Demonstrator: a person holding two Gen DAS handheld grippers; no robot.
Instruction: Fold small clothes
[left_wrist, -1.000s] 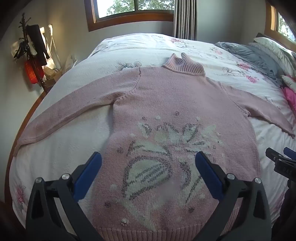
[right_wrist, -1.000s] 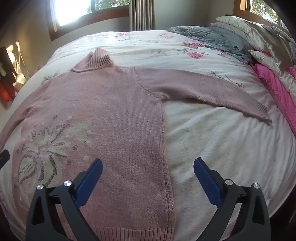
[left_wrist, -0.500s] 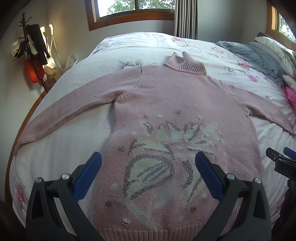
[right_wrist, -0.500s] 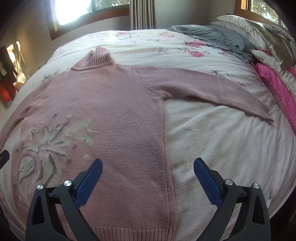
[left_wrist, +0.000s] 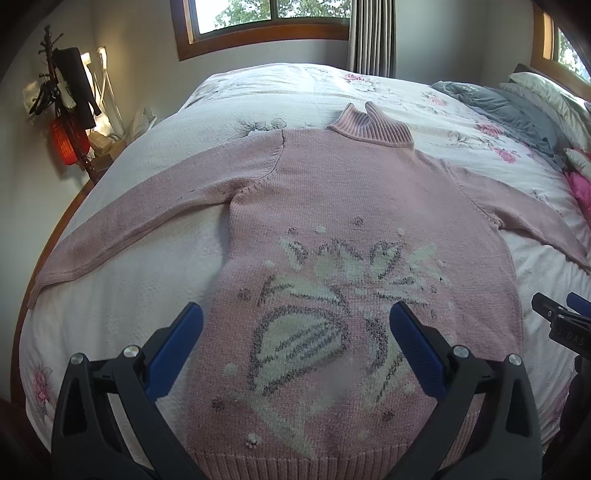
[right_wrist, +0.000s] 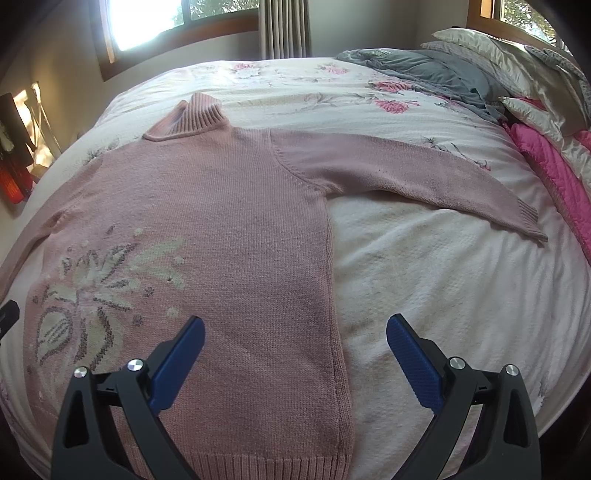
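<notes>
While I hold both tools above the near edge of the bed (left_wrist: 122, 280), the pink sweater (left_wrist: 354, 206) lies flat and face up on the white floral bedspread, filling the middle of the left wrist view. Its ribbed collar (left_wrist: 371, 127) points to the top of that frame and its ribbed hem runs along the bottom edge. One sleeve (left_wrist: 147, 221) stretches toward the left of the frame, its cuff near the edge of the mattress; the other sleeve (right_wrist: 406, 177) reaches to the right of the right wrist view, ending close to a pink quilt (right_wrist: 554, 173).

My left gripper (left_wrist: 295, 343) is spread wide with nothing between its blue pads, hovering over the knitted flower motif (left_wrist: 332, 306) in the lower centre. My right gripper (right_wrist: 295, 354) is likewise spread wide and empty, straddling the sweater's side seam in the lower centre of its frame. Whether either tool touches the fabric I cannot tell.

A grey blanket (right_wrist: 424, 74) lies bunched at the upper right, beside the pillows (right_wrist: 498, 51).
</notes>
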